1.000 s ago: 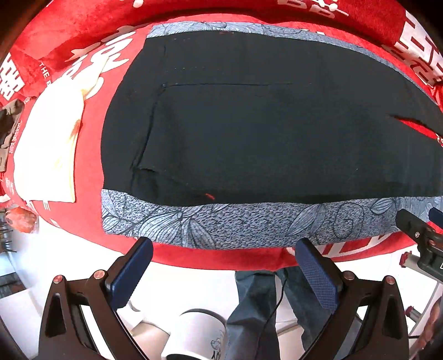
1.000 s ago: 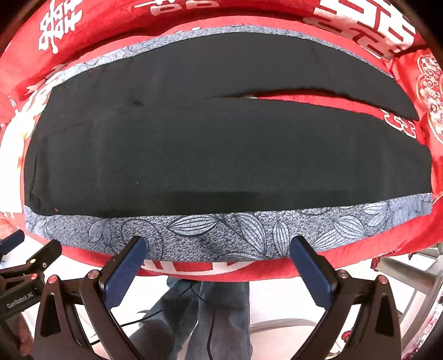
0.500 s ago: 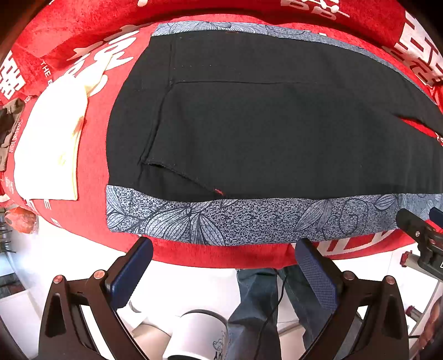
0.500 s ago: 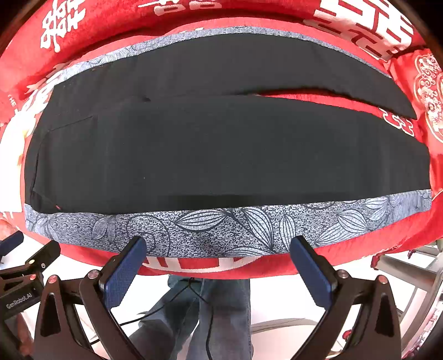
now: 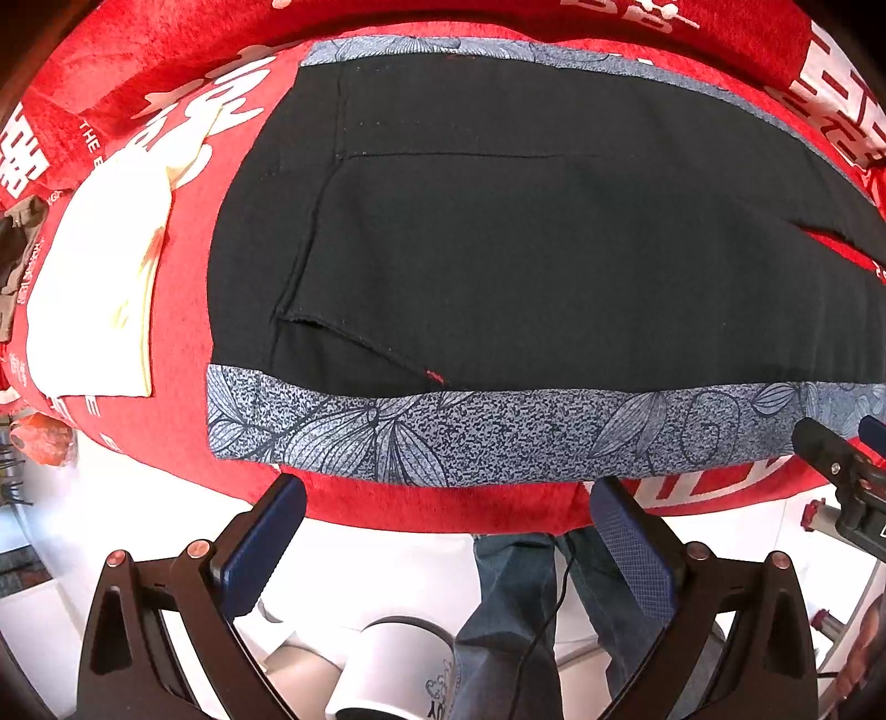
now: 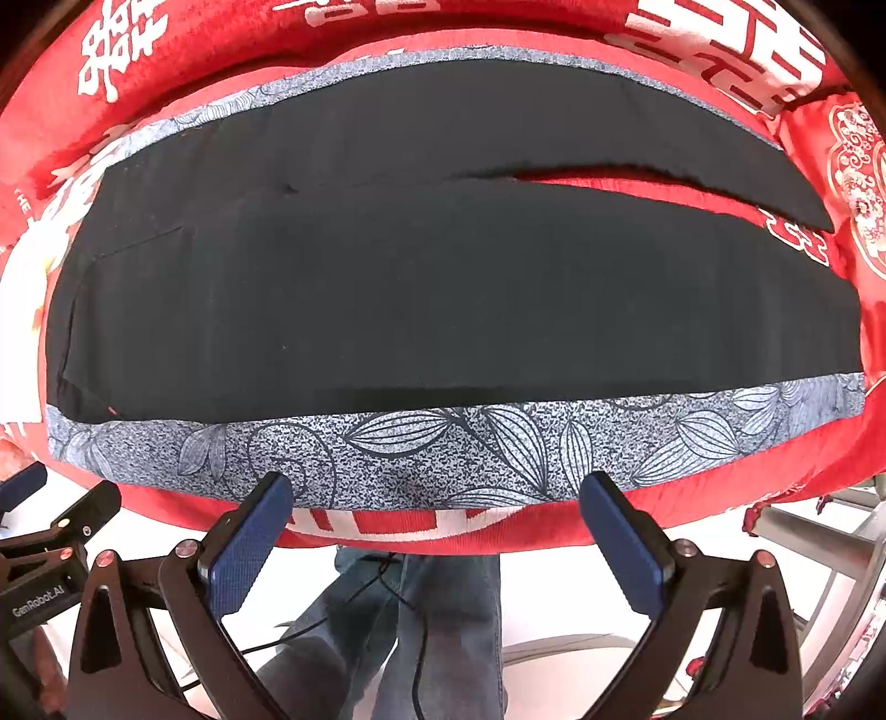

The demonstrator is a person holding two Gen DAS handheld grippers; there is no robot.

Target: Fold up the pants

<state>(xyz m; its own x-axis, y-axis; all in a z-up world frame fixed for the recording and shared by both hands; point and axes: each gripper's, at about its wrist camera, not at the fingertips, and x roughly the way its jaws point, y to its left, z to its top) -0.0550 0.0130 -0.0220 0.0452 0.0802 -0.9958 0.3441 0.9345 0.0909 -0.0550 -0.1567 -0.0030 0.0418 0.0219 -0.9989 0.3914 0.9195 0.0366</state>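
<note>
Black pants (image 5: 526, 243) with grey leaf-print side bands (image 5: 498, 437) lie flat on a red cloth-covered surface (image 5: 183, 387), waist to the left, legs to the right (image 6: 443, 288). The near band (image 6: 443, 448) runs along the front edge. The two legs part slightly at the far right (image 6: 637, 180). My left gripper (image 5: 446, 498) is open and empty, just off the near edge by the waist end. My right gripper (image 6: 434, 495) is open and empty, its fingertips at the near band's edge. Each gripper shows in the other's view at the side (image 5: 836, 459) (image 6: 61, 520).
A folded white and pale yellow cloth (image 5: 94, 288) lies left of the waist. White characters are printed on the red cloth (image 6: 720, 39). A red embroidered cushion (image 6: 853, 177) sits at the far right. Below the edge are the person's jeans (image 6: 432, 637), a white mug (image 5: 398, 670) and a metal frame (image 6: 819, 543).
Both grippers have moved forward a little toward the pants' near edge; the grey band now sits closer to the fingertips. The pants have not moved.
</note>
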